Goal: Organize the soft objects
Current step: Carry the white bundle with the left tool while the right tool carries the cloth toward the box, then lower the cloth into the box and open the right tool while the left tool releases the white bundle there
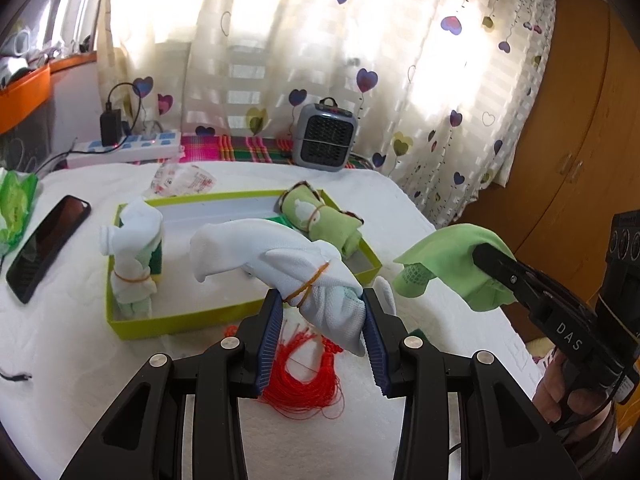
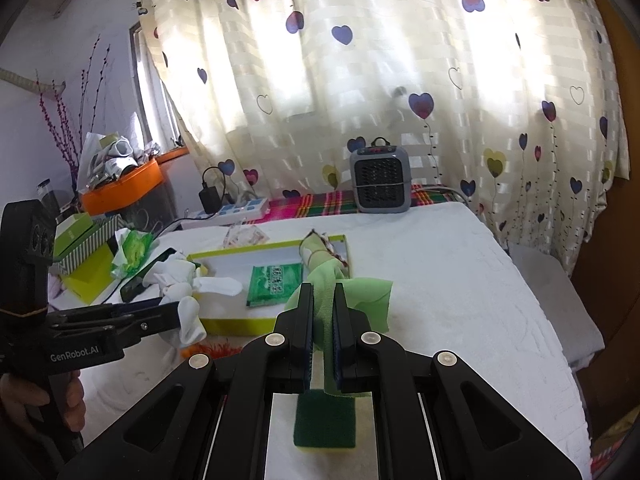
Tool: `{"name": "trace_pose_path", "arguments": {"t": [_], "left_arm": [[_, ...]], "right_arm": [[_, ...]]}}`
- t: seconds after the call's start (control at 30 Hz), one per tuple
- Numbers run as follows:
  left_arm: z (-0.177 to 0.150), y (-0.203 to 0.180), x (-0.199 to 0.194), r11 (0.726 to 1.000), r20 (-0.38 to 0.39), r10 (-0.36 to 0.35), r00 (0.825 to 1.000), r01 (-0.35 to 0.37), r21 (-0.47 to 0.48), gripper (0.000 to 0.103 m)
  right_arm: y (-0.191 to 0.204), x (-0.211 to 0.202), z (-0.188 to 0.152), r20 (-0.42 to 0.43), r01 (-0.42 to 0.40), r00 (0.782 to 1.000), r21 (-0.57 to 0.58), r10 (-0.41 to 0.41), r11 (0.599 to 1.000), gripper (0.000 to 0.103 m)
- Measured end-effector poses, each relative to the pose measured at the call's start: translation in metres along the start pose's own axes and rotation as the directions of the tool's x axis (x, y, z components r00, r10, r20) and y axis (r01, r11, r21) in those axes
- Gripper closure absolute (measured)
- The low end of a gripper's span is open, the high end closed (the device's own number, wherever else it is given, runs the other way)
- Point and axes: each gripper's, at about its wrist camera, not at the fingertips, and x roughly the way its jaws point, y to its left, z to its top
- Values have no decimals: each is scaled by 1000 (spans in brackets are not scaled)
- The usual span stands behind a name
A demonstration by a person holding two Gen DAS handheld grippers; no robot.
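Socks: white roll (image 1: pixel 280 268) clamped in left tool (image 1: pixel 324 320), green cloth (image 2: pixel 352 300) pinched in right tool (image 2: pixel 323 316), 2 rolls in yellow-green box (image 1: pixel 168 320).

Two sock bundles (image 1: pixel 132 256) (image 1: pixel 324 220) lie in the tray (image 1: pixel 172 320), heater (image 1: pixel 325 136) behind.

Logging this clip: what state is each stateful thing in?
Left hand-held gripper: shut on white bundle, lifted.
Right hand-held gripper: shut on green cloth, lifted.
Box: open, holds two banded bundles.
Phone: screen dark.
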Motion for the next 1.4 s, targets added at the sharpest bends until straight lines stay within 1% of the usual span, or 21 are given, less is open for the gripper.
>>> {"name": "trace_pose_path", "arguments": {"t": [0.43,0.53,0.63,0.67,1.03,1.4], "left_arm": [[23,30,4,1000,19,21,1000,-21,-11,65],[29,40,8,999,12,20,1000,-20,-27,65],[34,54,16,998,-8,-5,1000,5,-62,65],[36,56,17,998,-11,1,1000,-2,-66,65],[58,77,36,998,-23,20,1000,-22,-67,65],[68,92,50,998,-50,34,998,-37,-58,65]], "right_arm": [[17,21,21,-8,-49,999,-20,49,999,95],[21,29,27,-15,-64,998,-22,63,998,95],[24,36,31,-26,-79,997,-20,78,997,95],[25,39,32,-30,-83,996,-20,82,996,95],[37,74,50,-66,-109,992,-39,106,993,95],[44,103,56,-106,-129,986,-33,125,991,95]]}}
